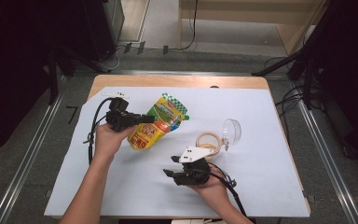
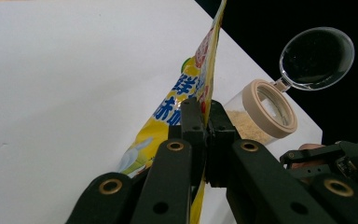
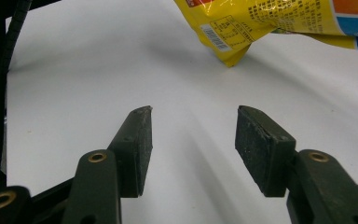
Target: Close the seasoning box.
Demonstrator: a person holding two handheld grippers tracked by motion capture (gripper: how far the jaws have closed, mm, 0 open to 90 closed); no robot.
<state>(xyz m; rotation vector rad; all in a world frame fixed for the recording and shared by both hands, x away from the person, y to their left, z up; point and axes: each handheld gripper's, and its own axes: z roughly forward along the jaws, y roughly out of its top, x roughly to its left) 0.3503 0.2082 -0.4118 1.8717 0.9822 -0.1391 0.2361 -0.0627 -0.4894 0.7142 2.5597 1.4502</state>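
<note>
1. Table [image 1: 261,93]: wooden top, mostly covered by a white sheet [image 1: 135,186]. All the work sat on this sheet.
2. Pouch [image 1: 156,123]: yellow food pouch with a green checked top, lying tilted left of centre on the sheet, its lower corner down near the sheet. The left gripper [image 2: 204,121] had its jaws pinched shut on the pouch's thin edge, seen edge-on between the jaws in the left gripper view.
3. Right gripper [image 3: 193,135]: rested low near the front edge of the sheet, jaws standing partly apart with nothing between them; only bare sheet lay under them, the pouch's bottom corner farther off.
4. Jar [image 2: 261,116]: small clear jar with a beige rim, some pale crumbly powder in the bottom, standing just right of the pouch. Its clear hinged lid [image 2: 316,58] was flipped open.
5. My reading: the step in hand looked like bringing the pouch over to refill the jar. Next move would call for lifting the pouch's top above the jar's mouth, with the free gripper likely needed to steady the jar or the pouch.
</note>
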